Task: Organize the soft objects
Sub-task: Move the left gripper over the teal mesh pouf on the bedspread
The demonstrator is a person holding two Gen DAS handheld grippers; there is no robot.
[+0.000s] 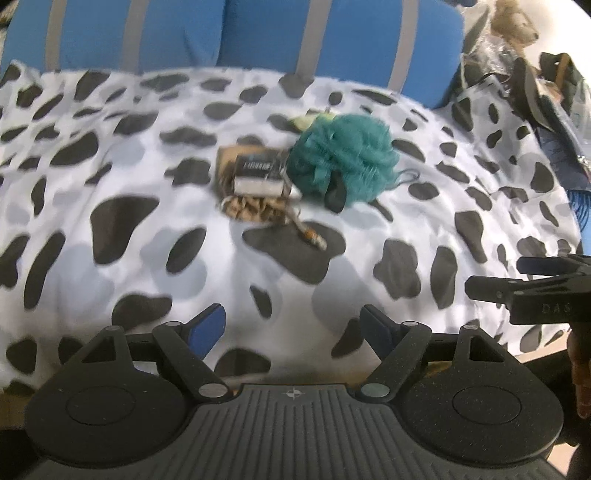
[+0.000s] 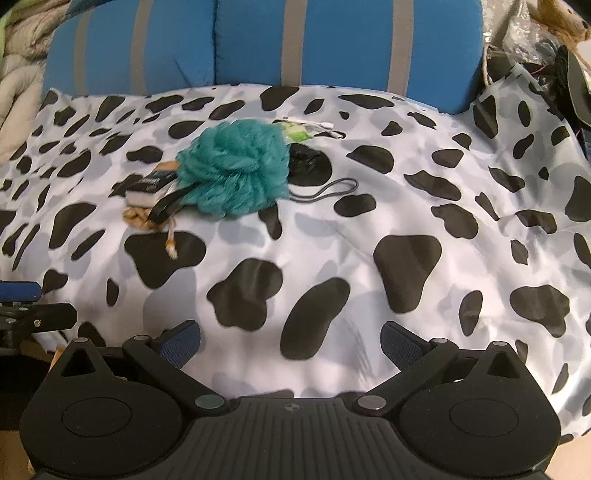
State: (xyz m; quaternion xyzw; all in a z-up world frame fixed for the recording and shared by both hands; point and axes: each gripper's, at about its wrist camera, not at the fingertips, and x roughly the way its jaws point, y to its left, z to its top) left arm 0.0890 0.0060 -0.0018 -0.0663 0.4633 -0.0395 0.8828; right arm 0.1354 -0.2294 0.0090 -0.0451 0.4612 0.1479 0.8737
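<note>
A teal bath pouf [image 1: 343, 157] [image 2: 236, 168] lies on the cow-print cloth [image 1: 147, 221] [image 2: 369, 206], with a grey loop cord [image 2: 332, 190]. Beside it to the left is a dark labelled sponge pack [image 1: 258, 173] [image 2: 149, 184] on a tan woven scrubber with a cord [image 1: 255, 208] [image 2: 138, 218]. A green item [image 2: 295, 131] and a black soft item [image 2: 306, 160] lie behind the pouf. My left gripper [image 1: 293, 328] is open and empty, well short of the pile. My right gripper [image 2: 290, 339] is open and empty, near the cloth's front.
A blue cushion with grey stripes [image 1: 258, 33] [image 2: 258, 40] stands behind the cloth. Bags and a plush toy [image 1: 517, 22] clutter the far right. The right gripper's fingers [image 1: 517, 280] show at the left wrist view's right edge; the left gripper [image 2: 22, 291] shows at the right view's left edge.
</note>
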